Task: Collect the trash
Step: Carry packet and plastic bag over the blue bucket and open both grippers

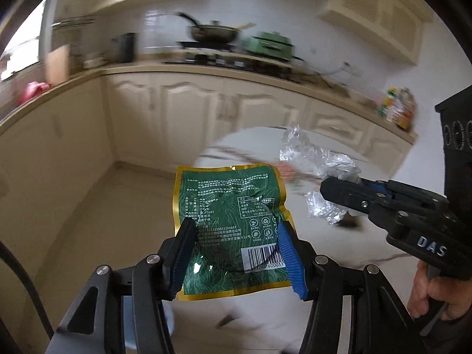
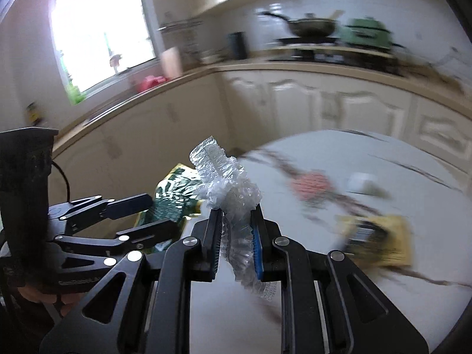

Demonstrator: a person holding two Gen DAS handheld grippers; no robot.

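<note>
Left gripper (image 1: 236, 253): jaws pinched on the edges of the green foil packet (image 1: 233, 221), held up flat, barcode side to the camera, in the air above the floor. Right gripper (image 2: 236, 236): jaws nearly together, clamped on a crumpled clear plastic wrap (image 2: 230, 194) that sticks out above and below the pads. Both pieces are lifted off the round white marbled counter (image 2: 383, 159). On it, blurred: a yellow packet (image 2: 380, 242) and a reddish item (image 2: 309, 183). Kitchen cabinets (image 1: 183, 109) behind.
</note>
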